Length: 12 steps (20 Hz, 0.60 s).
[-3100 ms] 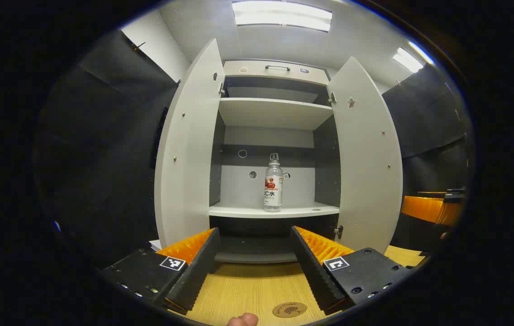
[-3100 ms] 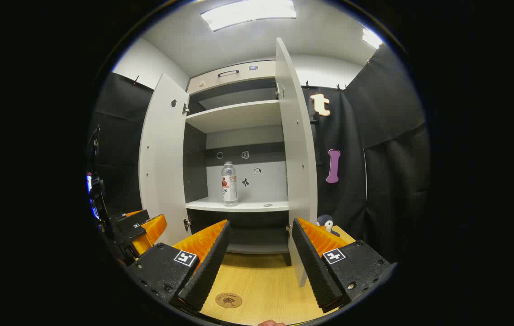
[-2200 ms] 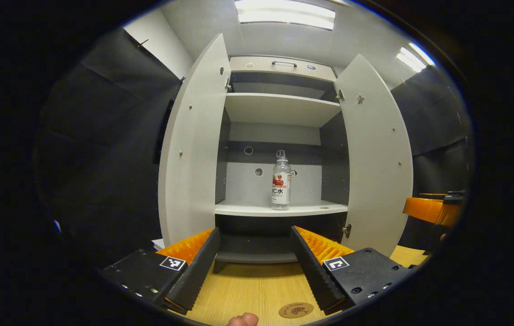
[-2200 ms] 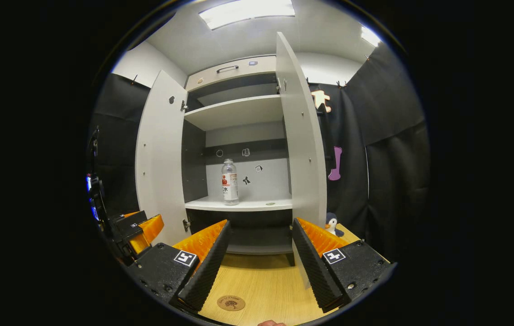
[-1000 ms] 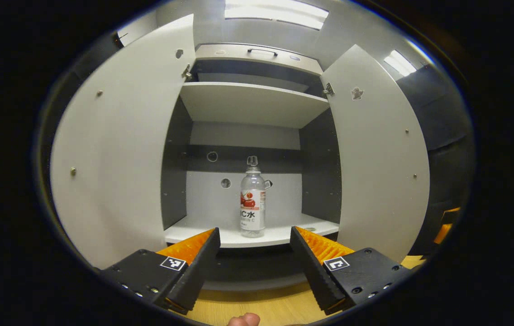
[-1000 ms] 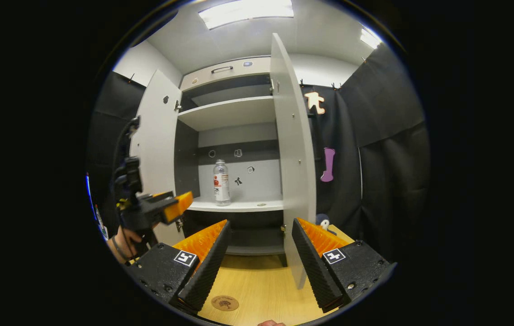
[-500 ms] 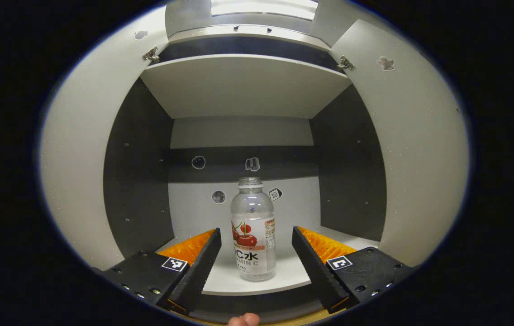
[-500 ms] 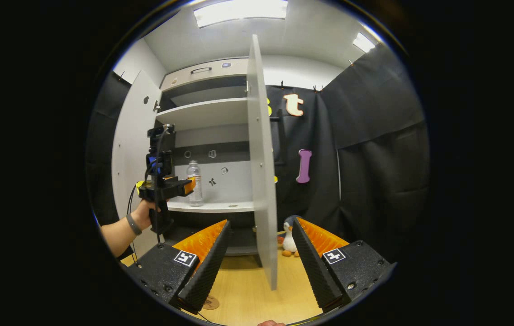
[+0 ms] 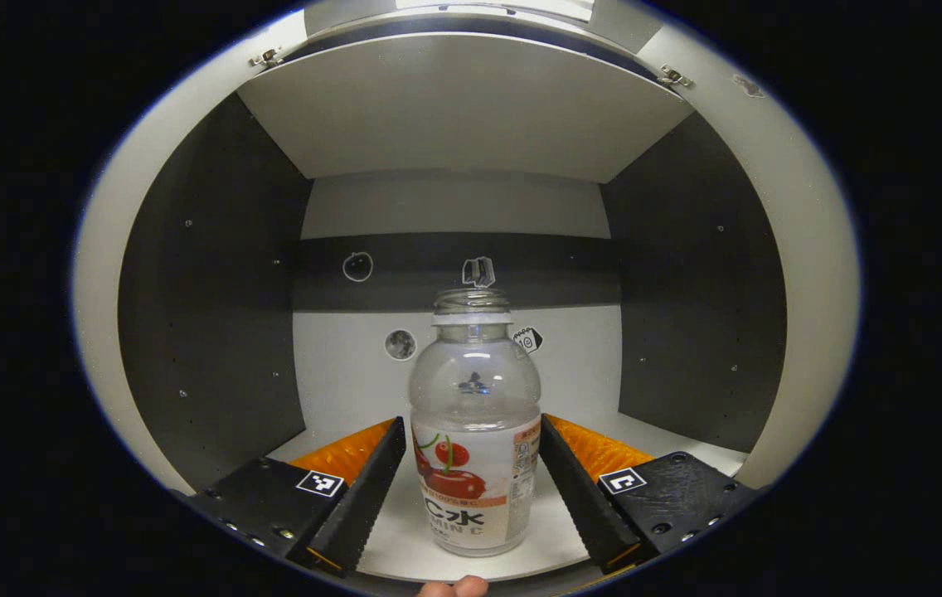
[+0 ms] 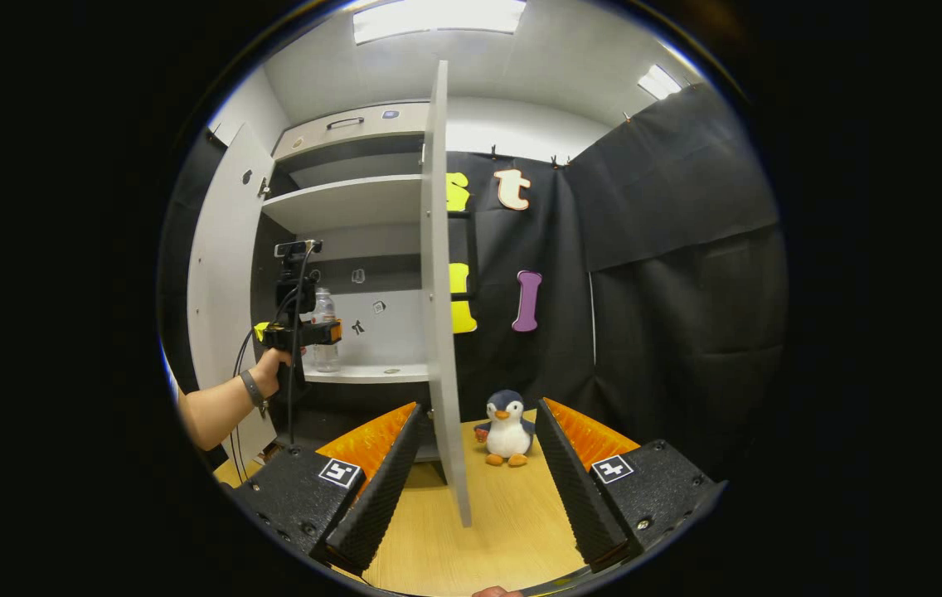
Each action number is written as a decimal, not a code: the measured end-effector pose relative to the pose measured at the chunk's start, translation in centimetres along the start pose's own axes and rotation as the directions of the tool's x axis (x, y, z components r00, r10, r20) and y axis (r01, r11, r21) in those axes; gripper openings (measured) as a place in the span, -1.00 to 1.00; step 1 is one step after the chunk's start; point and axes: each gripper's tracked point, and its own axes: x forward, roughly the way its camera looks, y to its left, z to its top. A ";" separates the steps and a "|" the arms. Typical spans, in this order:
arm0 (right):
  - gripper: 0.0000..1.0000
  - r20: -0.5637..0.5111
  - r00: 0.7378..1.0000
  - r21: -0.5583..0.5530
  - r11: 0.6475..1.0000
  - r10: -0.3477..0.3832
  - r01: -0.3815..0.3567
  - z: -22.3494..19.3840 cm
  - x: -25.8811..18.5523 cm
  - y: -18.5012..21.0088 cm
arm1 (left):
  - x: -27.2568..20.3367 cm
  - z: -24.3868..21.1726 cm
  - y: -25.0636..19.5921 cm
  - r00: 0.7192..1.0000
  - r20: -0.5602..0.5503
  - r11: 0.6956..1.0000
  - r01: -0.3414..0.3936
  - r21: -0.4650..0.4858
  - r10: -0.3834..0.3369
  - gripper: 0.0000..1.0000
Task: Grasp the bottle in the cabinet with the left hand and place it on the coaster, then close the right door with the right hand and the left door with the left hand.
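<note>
Clear plastic with a red fruit label, the bottle stands upright on the white shelf inside the cabinet. It has no cap on. The left claw is wide open, with one finger on each side of the bottle. The right finger looks to be right at the bottle's side, and there is a small gap on the left side. It has no hold on the bottle yet. Behind the bottle, the back wall of the cabinet has a dark band with small stickers on it. Another white shelf sits above the bottle like a roof.

In the right gripper view, a hand holds the left claw up at the bottle inside the cabinet. The right door stands open, edge on, to the right of the bottle. The left door is open too, on the other side of the bottle. The right claw is wide open and holds nothing. It hangs over the wooden bench, well away from the bottle, with the right door's bottom edge in front of it. A toy penguin sits on the bench, to the right of that door.
</note>
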 end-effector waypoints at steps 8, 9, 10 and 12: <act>0.67 -0.007 1.000 0.013 1.000 0.020 -0.020 -0.3 0.3 0.6 | -0.4 0.3 -0.2 1.000 -0.012 1.000 0.019 -0.016 -0.019 0.55; 0.67 -0.007 1.000 0.011 1.000 0.026 -0.025 -0.3 0.2 0.8 | -0.9 0.5 -0.2 1.000 -0.009 1.000 0.025 -0.018 -0.025 0.55; 0.67 -0.008 0.999 0.011 0.999 0.032 -0.032 -0.3 0.1 1.1 | -1.4 0.6 0.1 1.000 -0.006 0.999 0.029 -0.022 -0.029 0.54; 0.67 -0.009 0.999 0.012 0.999 0.041 -0.041 -0.4 -0.2 1.2 | -3.2 0.7 0.7 0.999 0.002 0.999 0.042 -0.029 -0.042 0.53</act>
